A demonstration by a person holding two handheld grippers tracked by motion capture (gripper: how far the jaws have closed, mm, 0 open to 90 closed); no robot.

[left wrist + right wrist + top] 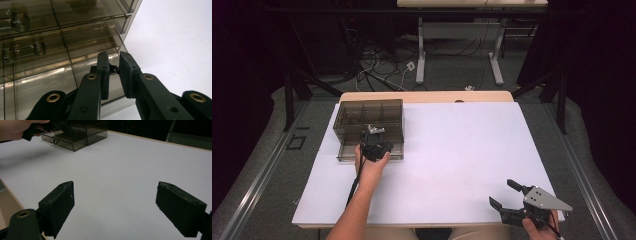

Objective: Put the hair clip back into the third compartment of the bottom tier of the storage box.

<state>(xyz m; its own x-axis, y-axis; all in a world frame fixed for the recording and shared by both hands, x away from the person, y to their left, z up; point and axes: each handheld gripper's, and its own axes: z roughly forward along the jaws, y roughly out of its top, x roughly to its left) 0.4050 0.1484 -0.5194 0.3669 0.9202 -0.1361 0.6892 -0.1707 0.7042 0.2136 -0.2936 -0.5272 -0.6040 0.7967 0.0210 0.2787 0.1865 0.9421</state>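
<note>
A smoky transparent drawer box (369, 117) stands at the table's far left, with its bottom drawer (347, 152) pulled out toward the person. My left gripper (374, 141) reaches over that drawer front. In the left gripper view my left gripper (114, 68) is shut on a small metal drawer knob (114, 69) at the box's right side. Other knobs (38, 48) show through the tinted fronts. My right gripper (502, 192) rests low at the table's near right corner, open, with nothing between its pads (60, 205). From there the box (95, 131) and the left hand (15, 128) sit far off.
The white table top (462, 150) stretches wide between box and right gripper. Its near edge (10, 192) runs close by the right gripper's left jaw. Beyond the table's far edge are desk legs (421, 55) and cables (377, 65) on the floor.
</note>
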